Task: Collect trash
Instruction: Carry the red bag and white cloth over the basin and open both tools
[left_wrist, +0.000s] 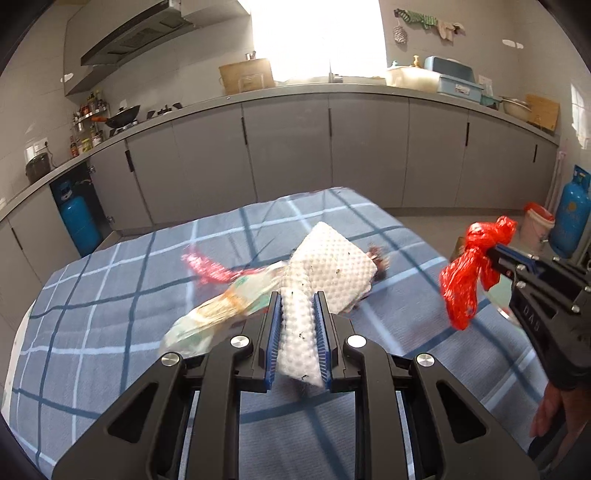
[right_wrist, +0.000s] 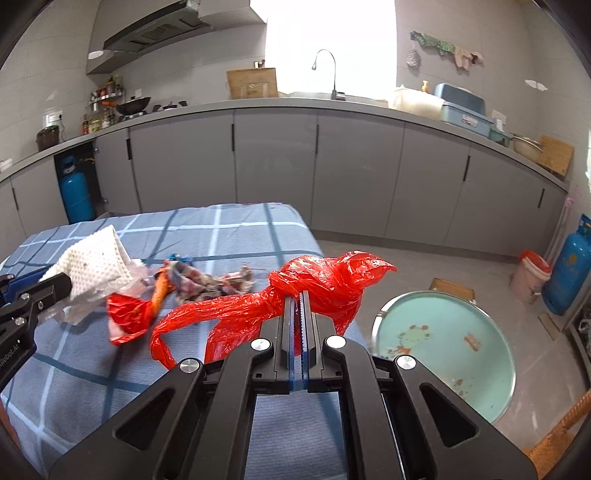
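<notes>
My left gripper (left_wrist: 298, 301) is shut on a white dimpled foam sheet (left_wrist: 328, 269), held above the blue checked tablecloth (left_wrist: 110, 314); it also shows in the right wrist view (right_wrist: 94, 267). A crumpled pale wrapper (left_wrist: 218, 314) and a red scrap (left_wrist: 207, 267) lie blurred beneath it. My right gripper (right_wrist: 298, 295) is shut on a knotted red plastic bag (right_wrist: 325, 284), lifted at the table's right edge; the bag also shows in the left wrist view (left_wrist: 469, 269). More scraps (right_wrist: 207, 280) lie on the cloth.
A round teal basin (right_wrist: 443, 350) sits on the floor right of the table. A lined white bucket (right_wrist: 530, 277) and a blue gas cylinder (right_wrist: 565, 269) stand further right. Grey kitchen cabinets (right_wrist: 277, 166) run behind.
</notes>
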